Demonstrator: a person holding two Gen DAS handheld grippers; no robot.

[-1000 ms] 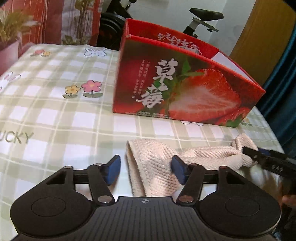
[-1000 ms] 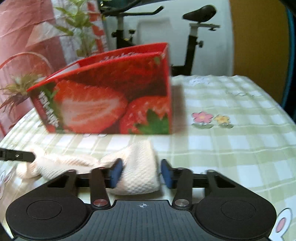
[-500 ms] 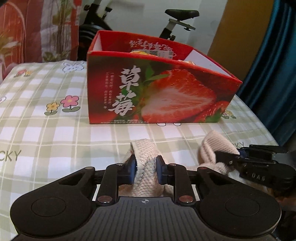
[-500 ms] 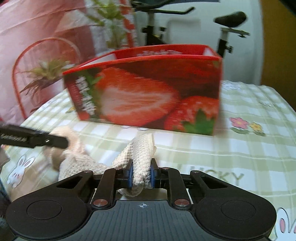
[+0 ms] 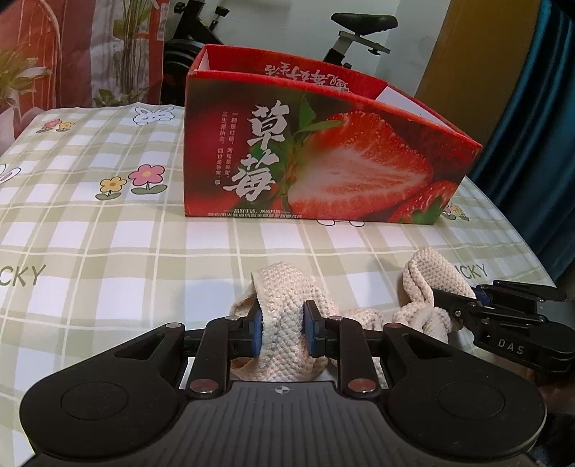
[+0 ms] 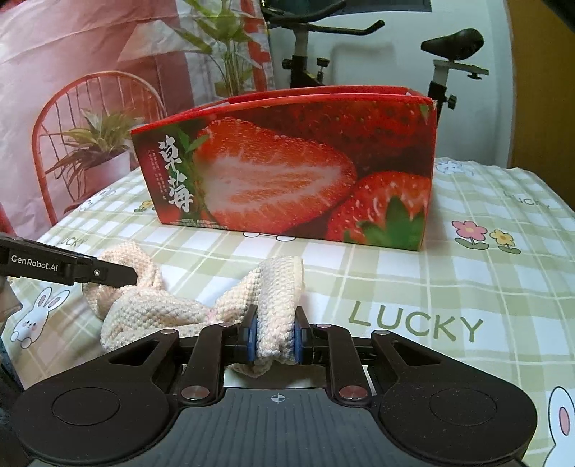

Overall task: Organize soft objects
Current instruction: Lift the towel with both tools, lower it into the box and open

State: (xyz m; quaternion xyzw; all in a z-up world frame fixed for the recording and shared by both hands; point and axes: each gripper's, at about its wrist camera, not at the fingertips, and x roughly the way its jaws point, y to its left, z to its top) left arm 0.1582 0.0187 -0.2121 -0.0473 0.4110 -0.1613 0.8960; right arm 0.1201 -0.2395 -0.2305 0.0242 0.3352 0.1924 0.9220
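Side by side, the left tool [image 5: 281, 332] and right tool [image 6: 275, 337] each pinch one end of a cream knitted cloth [image 5: 284, 323], a red strawberry box [image 5: 323, 158] beyond them.

The left wrist camera sits just behind its own gripper [image 5: 282, 332], low over the checked tablecloth [image 5: 107, 251] and angled downward, facing the strawberry box [image 5: 323, 158] at 12 o'clock, with the other gripper [image 5: 503, 323] entering at 3 o'clock. The right wrist camera sits likewise close behind the right gripper [image 6: 275, 339], facing the same box [image 6: 287, 179] at 12 o'clock from the opposite end of the cream knitted cloth [image 6: 154, 309], with the left gripper [image 6: 72, 269] at 9 o'clock. Both views share the box's strawberry face, the cloth [image 5: 284, 323], the tablecloth [image 6: 467, 287] and the exercise bike behind [image 5: 359, 32] [image 6: 449, 46].
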